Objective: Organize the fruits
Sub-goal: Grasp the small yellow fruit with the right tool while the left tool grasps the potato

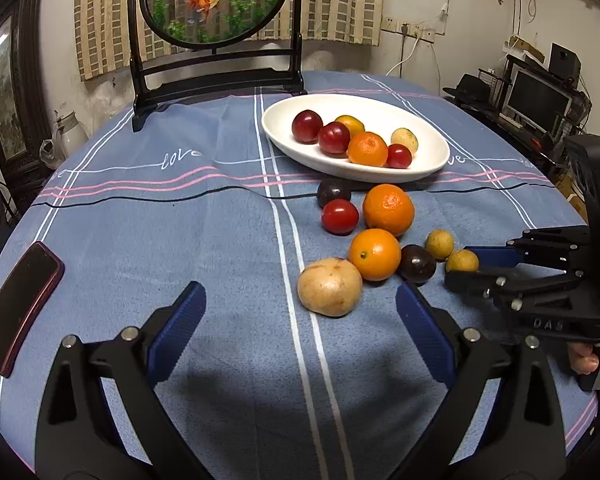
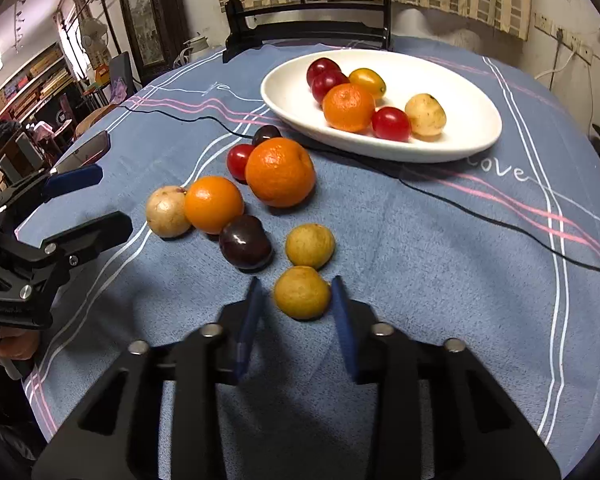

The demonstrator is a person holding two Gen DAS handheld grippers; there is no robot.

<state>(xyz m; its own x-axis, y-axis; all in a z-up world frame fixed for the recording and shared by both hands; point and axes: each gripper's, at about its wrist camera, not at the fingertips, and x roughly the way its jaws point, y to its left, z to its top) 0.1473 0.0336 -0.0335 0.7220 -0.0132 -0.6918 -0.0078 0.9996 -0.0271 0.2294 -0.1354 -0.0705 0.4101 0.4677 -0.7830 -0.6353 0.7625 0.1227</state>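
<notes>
Item: small yellow-green fruit (image 2: 302,293), loose on the blue tablecloth (image 2: 420,260) toward its near edge, clamped between the right gripper (image 2: 296,300) pads; left gripper (image 1: 300,300) spread, empty; step, pick-up; next, lift and carry to the white dish (image 2: 460,80).

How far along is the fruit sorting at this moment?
Done: six fruits lie in the white dish. In hand: the right hand-held gripper has closed around a small yellow fruit on the cloth; the left hand-held gripper is open and empty. Left: seven more fruits on the cloth, including two oranges.
</notes>
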